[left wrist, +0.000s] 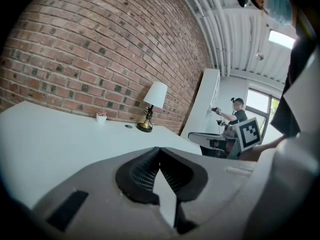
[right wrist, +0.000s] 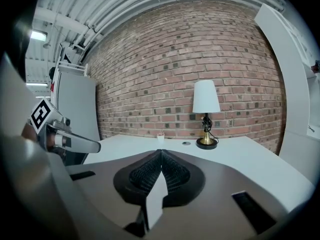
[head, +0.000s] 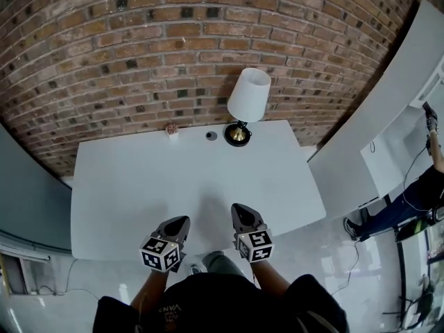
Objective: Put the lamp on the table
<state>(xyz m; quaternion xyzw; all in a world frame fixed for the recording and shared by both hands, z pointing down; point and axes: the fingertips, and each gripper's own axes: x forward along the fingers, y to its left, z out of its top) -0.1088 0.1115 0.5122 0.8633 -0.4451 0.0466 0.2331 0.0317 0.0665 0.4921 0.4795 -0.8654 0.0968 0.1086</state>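
A lamp with a white shade and a brass base stands upright at the far edge of the white table, close to the brick wall. It also shows in the left gripper view as the lamp and in the right gripper view as the lamp. My left gripper and right gripper hover side by side over the table's near edge, far from the lamp. Both are shut with nothing between the jaws, as the left gripper and right gripper show in their own views.
A tiny potted plant and a small dark round disc sit left of the lamp. A white partition runs along the right, with a person beyond it. Another white panel stands at the left.
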